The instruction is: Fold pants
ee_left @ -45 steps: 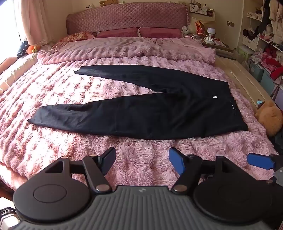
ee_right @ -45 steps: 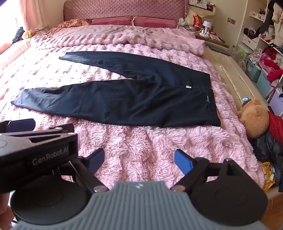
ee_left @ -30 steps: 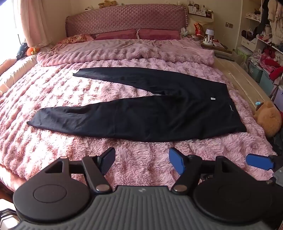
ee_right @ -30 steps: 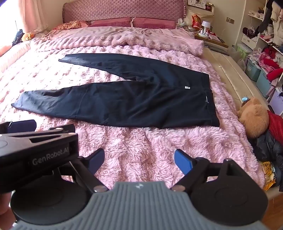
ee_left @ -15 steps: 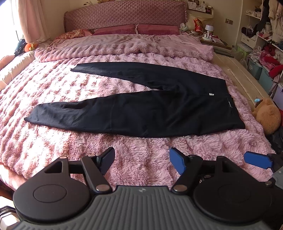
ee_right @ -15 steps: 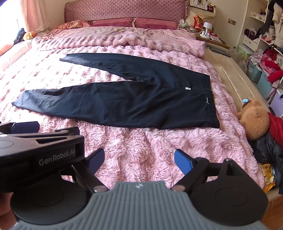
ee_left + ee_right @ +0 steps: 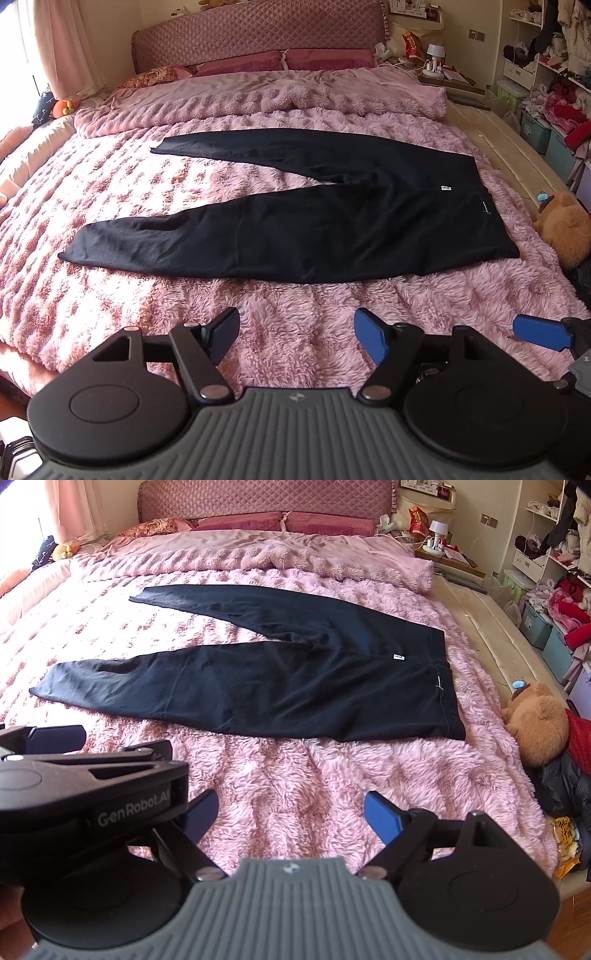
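Pink bedspread (image 7: 314, 775), "GenRobot.AI" left gripper (image 7: 133, 814)

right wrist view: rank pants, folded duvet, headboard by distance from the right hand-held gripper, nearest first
From the right hand-held gripper, which is open over the fluffy blanket:
1. pants, spread flat mid-bed, just ahead.
2. folded duvet, bunched across the bed beyond the pants.
3. headboard, quilted, at the far wall behind the pillows.

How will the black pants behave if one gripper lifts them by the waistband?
The black pants lie thin and flat, so they will probably drape limply. Their spread legs would likely trail, and the shaggy pink blanket may drag on them.
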